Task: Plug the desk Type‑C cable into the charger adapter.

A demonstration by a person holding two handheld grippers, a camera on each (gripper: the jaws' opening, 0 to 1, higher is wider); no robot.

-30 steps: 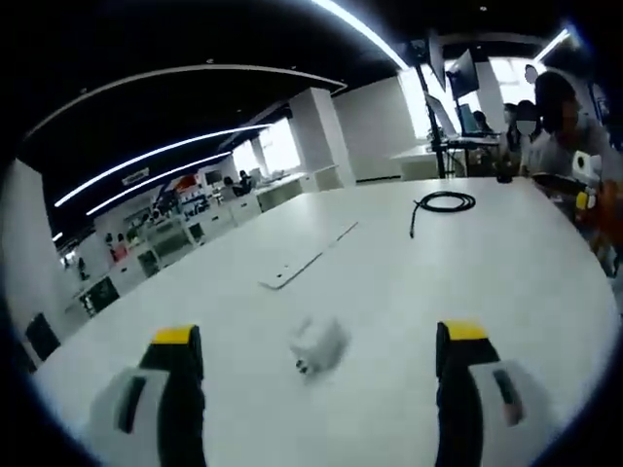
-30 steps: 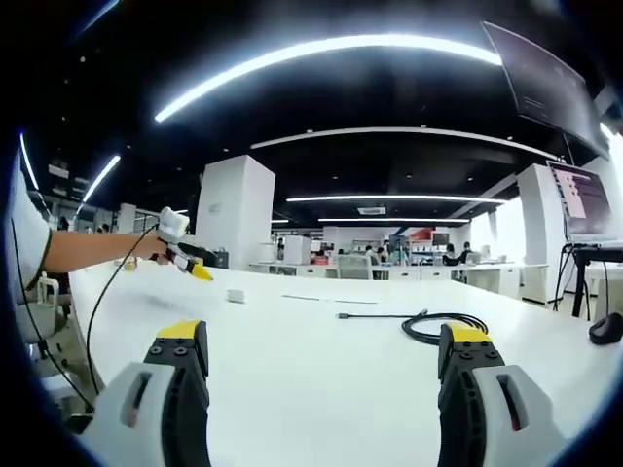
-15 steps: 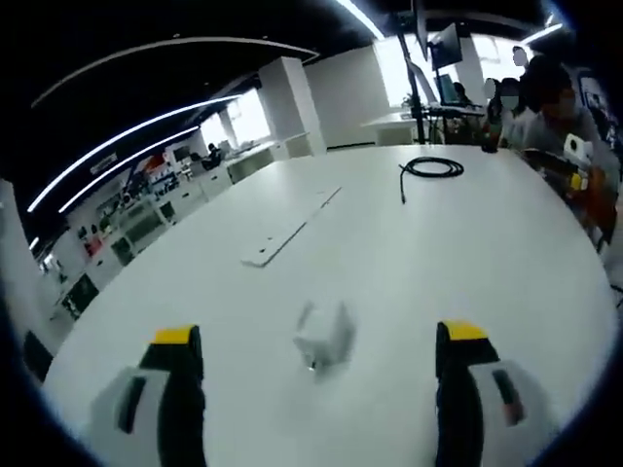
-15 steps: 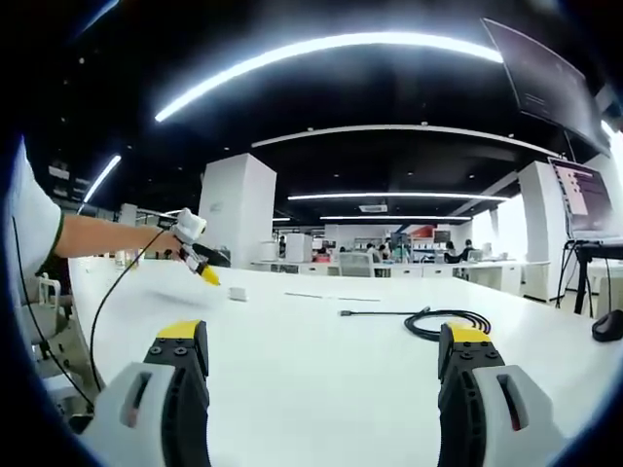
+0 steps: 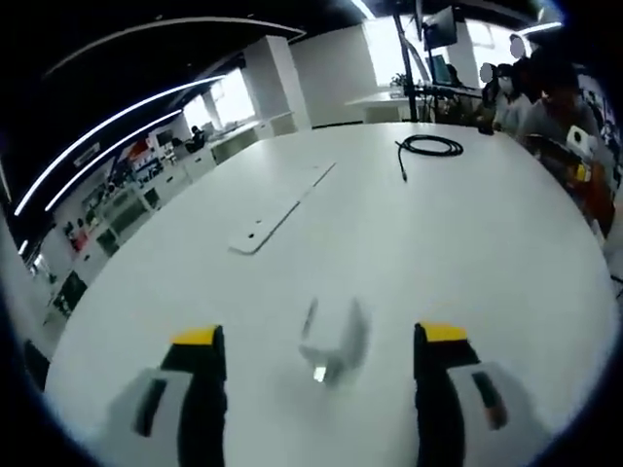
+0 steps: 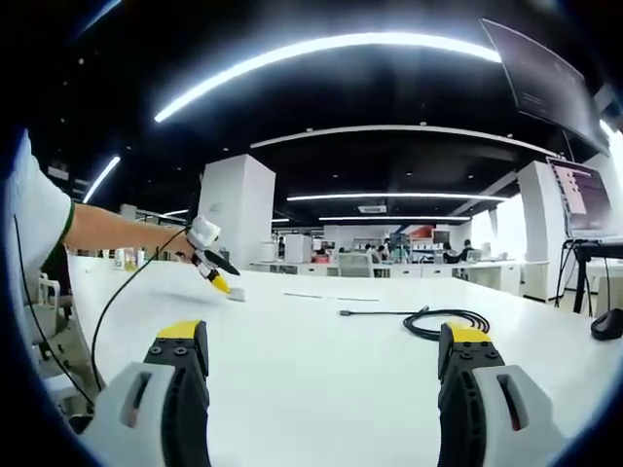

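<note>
The task is barely begun; nothing is grasped and nothing plugged in. In the left gripper view the left hand-held gripper [image 5: 319, 341] hangs with jaws spread wide over the white charger adapter [image 5: 334, 338], which lies blurred on the white surface [image 5: 467, 253] between them. The coiled black Type-C cable [image 5: 425, 146] lies well apart at one o'clock. The right hand-held gripper [image 6: 324, 341] is also spread and empty, the cable at two o'clock from it. Both pickups and the insertion remain.
</note>
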